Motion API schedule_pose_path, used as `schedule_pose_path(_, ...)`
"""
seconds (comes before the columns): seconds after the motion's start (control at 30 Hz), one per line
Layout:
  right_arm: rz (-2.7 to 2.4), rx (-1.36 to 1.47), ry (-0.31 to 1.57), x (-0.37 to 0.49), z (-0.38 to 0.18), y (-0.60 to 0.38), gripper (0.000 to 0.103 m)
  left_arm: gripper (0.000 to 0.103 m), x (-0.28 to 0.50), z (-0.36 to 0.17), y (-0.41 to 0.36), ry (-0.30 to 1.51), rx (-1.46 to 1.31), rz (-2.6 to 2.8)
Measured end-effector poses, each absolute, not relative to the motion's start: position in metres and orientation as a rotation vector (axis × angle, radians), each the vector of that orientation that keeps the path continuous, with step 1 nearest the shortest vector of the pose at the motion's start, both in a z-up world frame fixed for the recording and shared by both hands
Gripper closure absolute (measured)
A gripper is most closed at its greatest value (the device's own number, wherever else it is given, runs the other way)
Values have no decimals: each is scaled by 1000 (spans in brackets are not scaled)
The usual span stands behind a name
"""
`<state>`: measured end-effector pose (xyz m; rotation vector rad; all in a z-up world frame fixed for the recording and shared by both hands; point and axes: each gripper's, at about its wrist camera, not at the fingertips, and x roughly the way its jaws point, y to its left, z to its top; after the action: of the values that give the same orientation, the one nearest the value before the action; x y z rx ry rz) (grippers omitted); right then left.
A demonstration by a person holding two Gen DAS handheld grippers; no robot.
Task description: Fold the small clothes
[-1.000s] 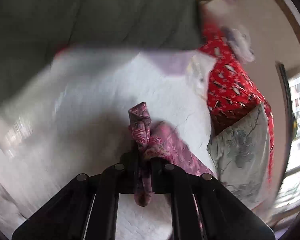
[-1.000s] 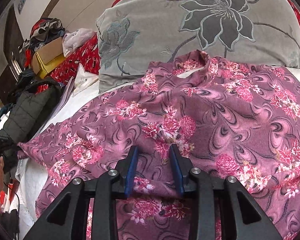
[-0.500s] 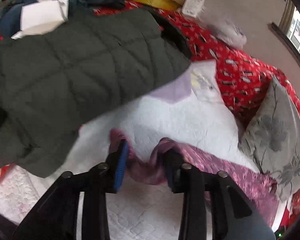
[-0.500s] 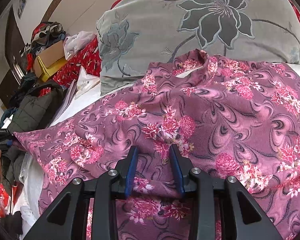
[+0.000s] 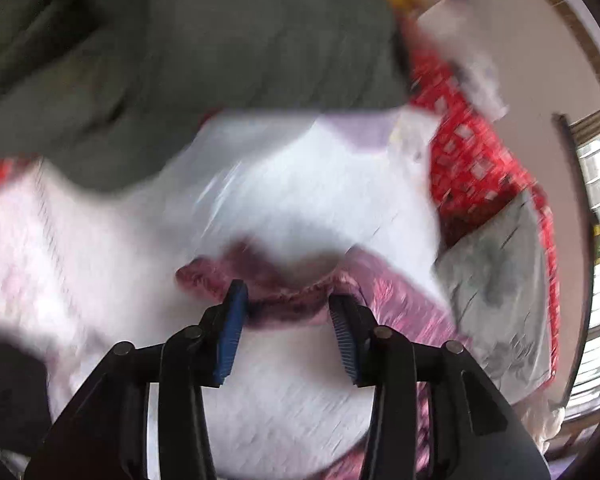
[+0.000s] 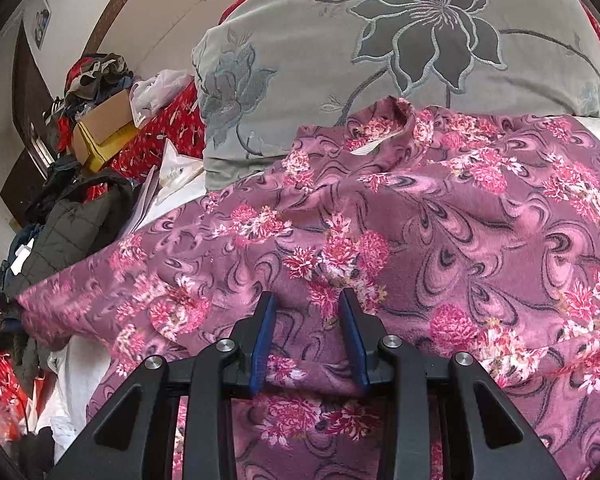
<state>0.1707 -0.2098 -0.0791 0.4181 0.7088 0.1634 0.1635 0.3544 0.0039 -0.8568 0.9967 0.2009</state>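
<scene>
A purple garment with pink flowers (image 6: 440, 232) lies spread on the white bed sheet, its collar toward a grey pillow. My right gripper (image 6: 306, 300) is open and rests low over the garment's middle, with cloth bunched between the jaws. In the blurred left wrist view, the garment's far end (image 5: 284, 292) lies crumpled on the sheet just ahead of my left gripper (image 5: 288, 300). The left gripper is open and holds nothing.
A grey flowered pillow (image 6: 400, 52) lies beyond the garment. A dark green quilted jacket (image 5: 188, 56) lies on the bed's far side. A red patterned blanket (image 5: 480, 152), a cardboard box (image 6: 104, 124) and piled clothes sit along the wall. White sheet (image 5: 292, 192) lies between.
My left gripper was shut on the garment's end a second ago. It has opened wide and the end now lies on the sheet. The right gripper has stayed in place.
</scene>
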Motion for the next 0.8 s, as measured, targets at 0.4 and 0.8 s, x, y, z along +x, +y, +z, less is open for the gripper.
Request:
schedule_pose_path(0.4,169,432,705,170,-79,-211,68,55,115,-38,362,929,-1306,102)
schedule_pose_path(0.8,171,434,705,170,-80,-211,68,55,135,-85,351,781,-1649,94)
